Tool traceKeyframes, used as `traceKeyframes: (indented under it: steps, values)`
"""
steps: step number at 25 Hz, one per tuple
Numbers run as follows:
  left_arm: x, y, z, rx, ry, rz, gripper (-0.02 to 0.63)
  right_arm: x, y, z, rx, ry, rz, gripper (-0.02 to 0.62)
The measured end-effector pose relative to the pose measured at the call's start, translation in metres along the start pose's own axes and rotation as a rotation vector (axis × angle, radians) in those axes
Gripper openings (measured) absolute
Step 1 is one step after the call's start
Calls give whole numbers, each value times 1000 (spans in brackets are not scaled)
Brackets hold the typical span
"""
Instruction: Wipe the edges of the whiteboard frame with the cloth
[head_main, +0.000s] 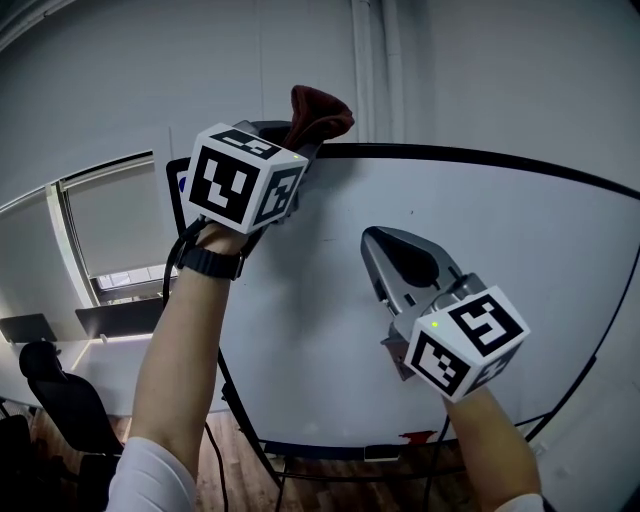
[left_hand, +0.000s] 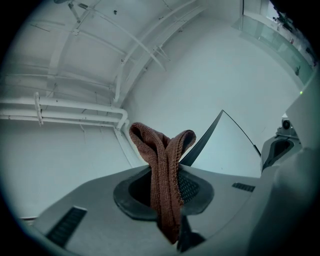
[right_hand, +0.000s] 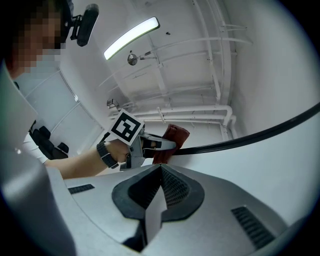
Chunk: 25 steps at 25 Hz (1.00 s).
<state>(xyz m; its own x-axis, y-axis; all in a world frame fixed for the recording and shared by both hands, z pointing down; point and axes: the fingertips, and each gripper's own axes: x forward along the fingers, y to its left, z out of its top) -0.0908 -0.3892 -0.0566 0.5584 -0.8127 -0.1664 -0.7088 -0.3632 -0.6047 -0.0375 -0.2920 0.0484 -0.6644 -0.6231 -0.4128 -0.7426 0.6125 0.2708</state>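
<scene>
White wall (head_main: 90, 80) and ceiling pipes (left_hand: 75, 107) all round us, and up front the whiteboard (head_main: 300, 330) fills the head view, its black frame (head_main: 480, 157) curving across the top. We're at the upper left corner. The left gripper (left_hand: 170, 200) has its jaws clamped on the reddish-brown cloth (head_main: 318, 112), which sits right at the top edge of the frame with most of its bulk poking up above it. The right gripper (right_hand: 159, 192) hangs lower, in front of the board's white face, jaws pressed together with nothing between them. We can't tell whether it touches the board.

Now, the worries. That cloth is pinched as a narrow folded strip, with two loose lobes flopping out past the jaws. If we drag it along the rail with any pressure, we'd expect friction to tug it out of the clamp or roll it over. So much of it rides above the edge that a pass could skim air and leave the frame unwiped. If we drop lower to fix that, the hard jaw tips may scrape the rail instead. The board also stands on a thin stand (head_main: 243, 410), and with nothing visibly bracing it, a firm push up top could rock it.
</scene>
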Motion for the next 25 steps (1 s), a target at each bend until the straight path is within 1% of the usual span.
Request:
traceKeyframes:
  steps: [3,7,12,17,20,25]
  values:
    - [10,-18,9,0,-10,-18,66,-14,-11,3,-9,4,-31,3]
    - [27,-37,18,7,-25,-61,66,-27,-22,3,-31,16,-79,3]
    - [33,-52,25,37,-38,-90,66,-41,-27,2,-50,36,-146,3]
    - [45,-75,38,68,-23,-121,66,-70,-47,-3,-51,54,-208,3]
    - [56,-90,44,67,-18,-123,66,-87,-65,-4,-42,50,-219,3]
    - [84,-122,67,56,-3,-119,66,-122,-105,5,-47,34,-191,3]
